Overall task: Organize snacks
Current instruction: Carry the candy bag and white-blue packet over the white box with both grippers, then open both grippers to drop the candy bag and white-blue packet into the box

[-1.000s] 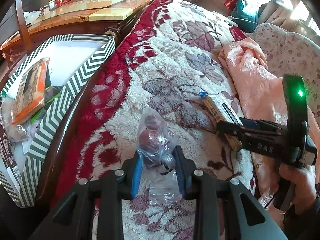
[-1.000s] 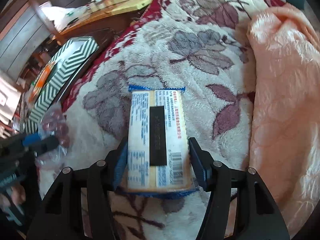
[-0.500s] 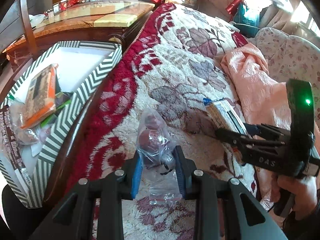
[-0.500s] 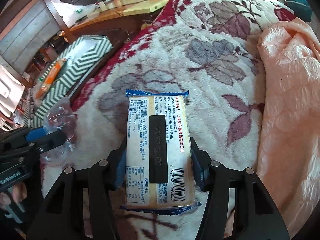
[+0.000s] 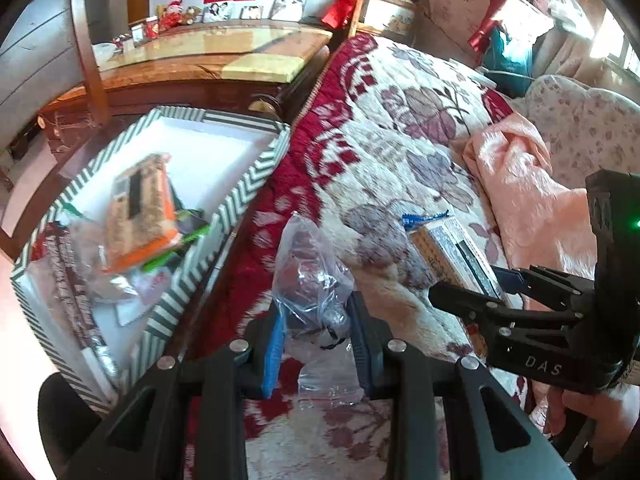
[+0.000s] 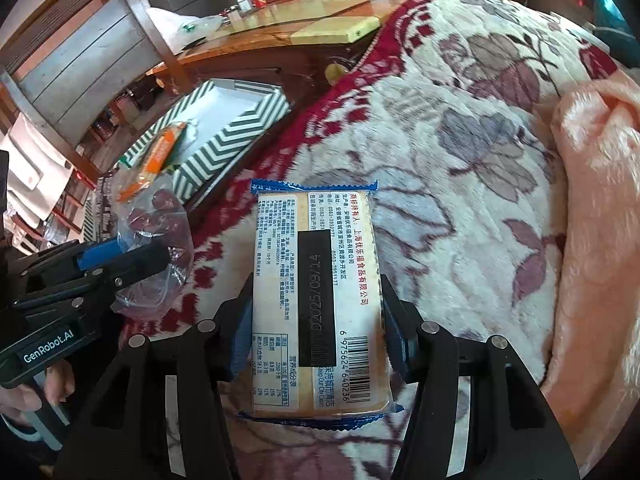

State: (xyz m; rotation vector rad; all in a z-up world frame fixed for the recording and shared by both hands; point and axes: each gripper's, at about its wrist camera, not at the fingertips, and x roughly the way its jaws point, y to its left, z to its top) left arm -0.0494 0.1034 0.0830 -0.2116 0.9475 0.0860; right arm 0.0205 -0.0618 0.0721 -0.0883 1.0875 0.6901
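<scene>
My left gripper (image 5: 316, 320) is shut on a clear plastic bag (image 5: 312, 264) of dark red snacks and holds it above the floral blanket. My right gripper (image 6: 316, 300) is shut on a cream cracker packet (image 6: 316, 280) with blue ends, its printed back up, lifted off the blanket. Left of the bed stands a green-and-white striped box (image 5: 248, 184) with an orange packet (image 5: 138, 204) and other wrappers inside. The left wrist view shows the right gripper (image 5: 480, 286) with the packet (image 5: 448, 244) to the right. In the right wrist view the left gripper (image 6: 136, 252) and bag (image 6: 160, 216) are at the left, near the box (image 6: 224, 140).
A floral blanket (image 5: 400, 152) covers the bed, with a pink blanket (image 5: 520, 192) bunched at the right. Behind the box stand a wooden table (image 5: 208, 52) with small ornaments and a chair back (image 5: 86, 40). A hand (image 5: 592, 408) grips the right tool.
Both grippers have risen and drifted toward the striped box, which now shows more fully. The right jaws have closed on the cracker packet and lifted it off the blanket.
</scene>
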